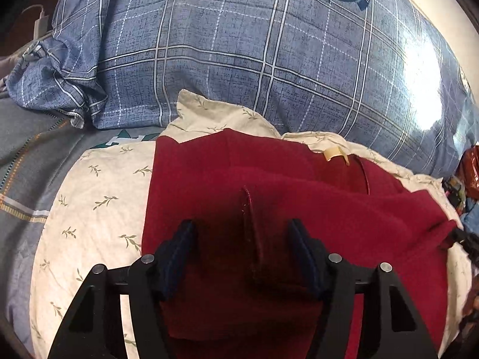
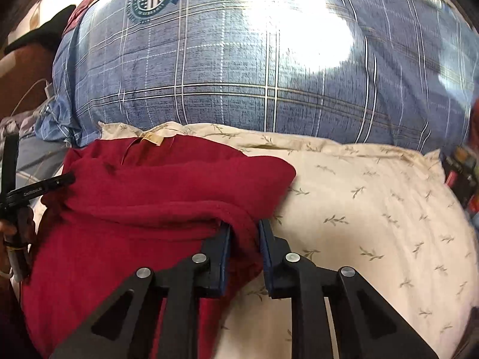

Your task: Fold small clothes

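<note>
A dark red garment (image 1: 239, 179) lies partly folded on a cream leaf-print pillow (image 1: 98, 197). A tan neck label (image 1: 333, 153) shows at its far edge. My left gripper (image 1: 244, 227) is open over the garment, with a raised red fold standing between its fingers. In the right wrist view the red garment (image 2: 143, 203) covers the left half of the pillow (image 2: 374, 209). My right gripper (image 2: 244, 229) is shut on the garment's right edge, with cloth pinched between its pads. The left gripper's body shows at the far left of that view (image 2: 18, 197).
A blue plaid duvet (image 1: 269, 53) with a round crest bulges behind the pillow, with sun glare on its right. It also fills the back of the right wrist view (image 2: 239, 74). A grey striped sheet (image 1: 30, 164) lies left. Colourful clutter (image 1: 467, 179) sits at the right edge.
</note>
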